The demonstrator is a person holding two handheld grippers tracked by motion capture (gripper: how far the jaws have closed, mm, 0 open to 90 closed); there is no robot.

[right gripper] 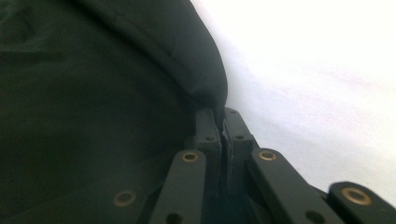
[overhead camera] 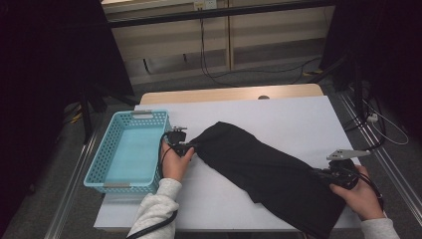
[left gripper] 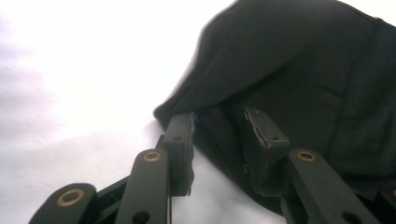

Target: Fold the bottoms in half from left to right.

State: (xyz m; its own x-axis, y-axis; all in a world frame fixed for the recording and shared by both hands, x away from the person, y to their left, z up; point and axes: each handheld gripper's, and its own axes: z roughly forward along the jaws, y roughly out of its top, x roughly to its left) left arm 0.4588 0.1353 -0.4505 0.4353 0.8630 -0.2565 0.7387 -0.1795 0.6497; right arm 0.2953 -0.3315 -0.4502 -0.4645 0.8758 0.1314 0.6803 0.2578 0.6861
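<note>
Hidden bits: the near corner of the black garment point(overhead camera: 268, 172) hangs off the front edge of the desk point(overhead camera: 298, 119) and gets cut off at the bottom of the high view, so can't say how long it really is. It's so dark that folds and seams barely read, and I honestly can't tell what kind of clothing it is.
Left tool: the left tool point(overhead camera: 185, 145) sits right at the garment's upper-left end, next to the basket. In the left gripper view point(left gripper: 219, 135) the jaws stand partly apart, with the cloth's rounded edge lying between and behind them. The pads don't look like they're pressing on it, though the black on black makes it tough to call.
Right tool: the right tool point(overhead camera: 326, 175) is at the garment's lower-right end, near the desk's right front corner. In the right gripper view point(right gripper: 222, 128) the jaws are squeezed nearly together, with a fold of the cloth pinched between them.
Garment spot: stretched diagonally across the white desk surface, from beside the basket down to the right hand point(overhead camera: 363, 196).
Basket: the light blue plastic basket point(overhead camera: 99, 167) sits at the desk's left edge, just beside the left hand point(overhead camera: 174, 164).
Writing: no readable labels anywhere.
</note>
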